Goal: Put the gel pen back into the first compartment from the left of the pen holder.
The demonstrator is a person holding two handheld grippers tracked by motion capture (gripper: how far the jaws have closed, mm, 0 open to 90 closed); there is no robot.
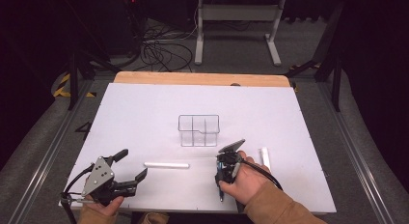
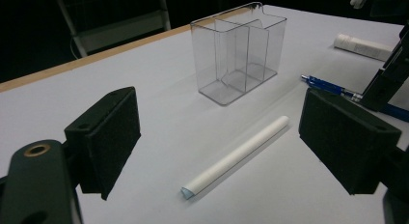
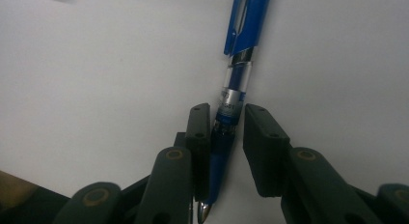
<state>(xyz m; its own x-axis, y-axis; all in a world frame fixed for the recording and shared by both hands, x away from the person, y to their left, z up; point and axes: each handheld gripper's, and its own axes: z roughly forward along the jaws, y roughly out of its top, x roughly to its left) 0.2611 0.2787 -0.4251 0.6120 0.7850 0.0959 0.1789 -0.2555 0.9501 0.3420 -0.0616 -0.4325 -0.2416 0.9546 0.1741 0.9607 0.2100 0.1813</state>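
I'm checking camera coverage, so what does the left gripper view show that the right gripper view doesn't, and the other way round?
Left gripper view: the clear divided box, a near white tube and a far white tube, the left gripper open. Right gripper view: the right gripper astride the blue pen, a slight gap at one pad. Both: that pen on the white table.

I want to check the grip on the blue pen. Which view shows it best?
The right gripper view: the blue pen lies on the table, close up between the fingers. The left gripper view shows part of it farther off; in the high view the hand mostly hides it.
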